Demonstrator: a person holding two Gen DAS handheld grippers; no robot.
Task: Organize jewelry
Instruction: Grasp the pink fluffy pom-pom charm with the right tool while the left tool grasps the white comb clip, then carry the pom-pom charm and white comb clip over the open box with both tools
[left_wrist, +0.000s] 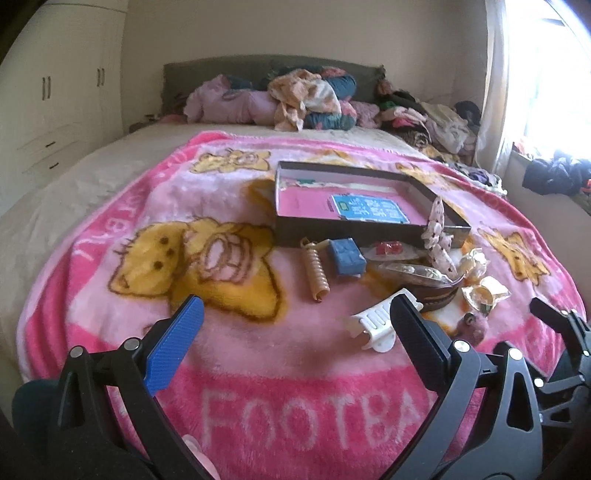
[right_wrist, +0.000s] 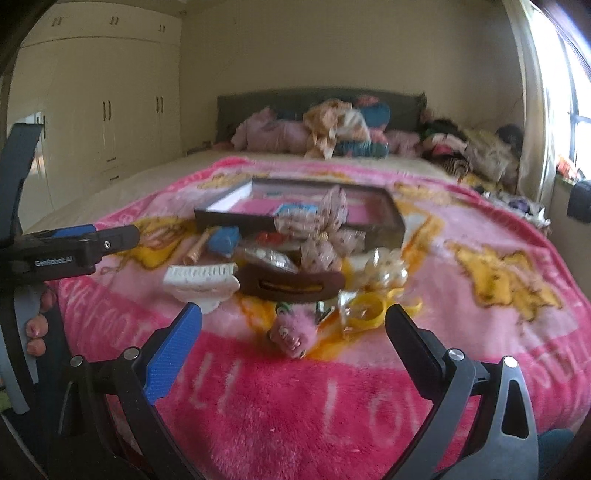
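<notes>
My left gripper is a black frame: two curved arms with triangular cut-outs and round silver pivot screws at the joints. Its left finger carries a blue ribbed pad; its right finger is plain black with a flat face. My right gripper has the same build: blue ribbed pad on one finger, black on the other, silver screws at the linkages. In the right wrist view I read white lettering "GenRobot.AI" on the left unit's black side, beside one small screw. A hand grips a grey handle there; nails painted pink.
</notes>
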